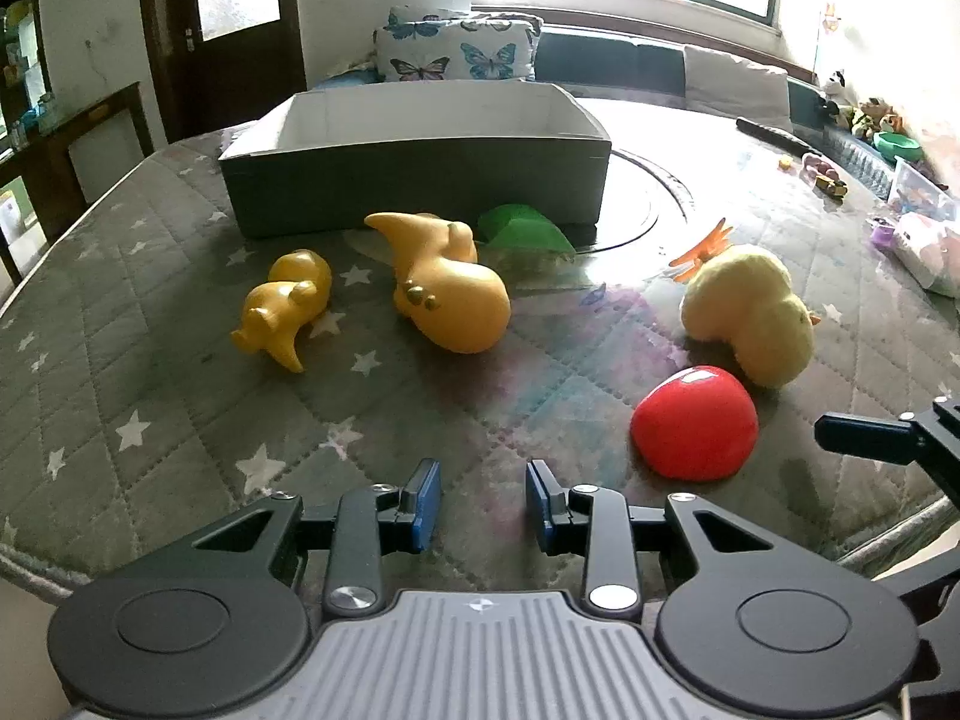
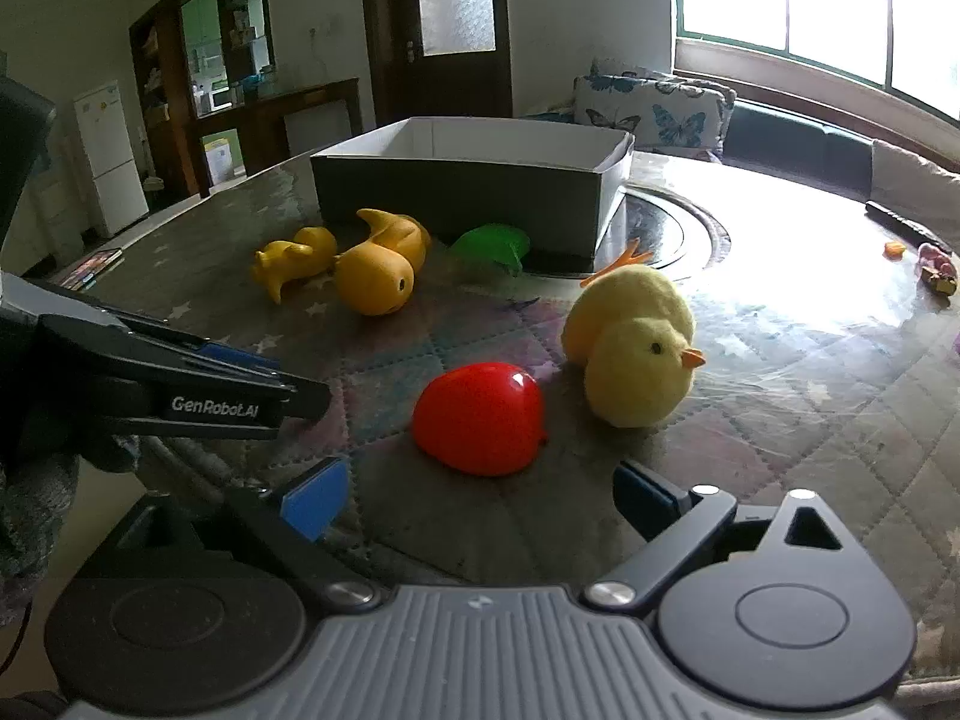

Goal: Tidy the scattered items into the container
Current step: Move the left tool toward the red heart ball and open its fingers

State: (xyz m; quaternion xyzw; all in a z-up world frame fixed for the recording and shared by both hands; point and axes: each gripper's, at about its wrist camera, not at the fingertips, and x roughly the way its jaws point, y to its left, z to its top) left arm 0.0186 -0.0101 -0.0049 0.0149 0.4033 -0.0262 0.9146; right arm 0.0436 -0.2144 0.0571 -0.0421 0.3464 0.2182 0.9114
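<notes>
Seemingly slick and rigid, the red toy [image 2: 480, 423] lay before the right gripper [image 2: 480, 501], whose jaws gaped empty.
Best pinched across its rounded middle; the left gripper [image 1: 483, 504] was nearly closed, holding nothing.

Your right gripper [image 2: 480, 504], jaws wide, faced the red toy [image 2: 480, 433] across bare quilt; the plush chick [image 2: 636, 343] crowded its right. Ahead of your left gripper [image 1: 483, 504], an open lane ran between yellow duck [image 1: 447, 294] and red toy toward the box [image 1: 420, 180].
</notes>
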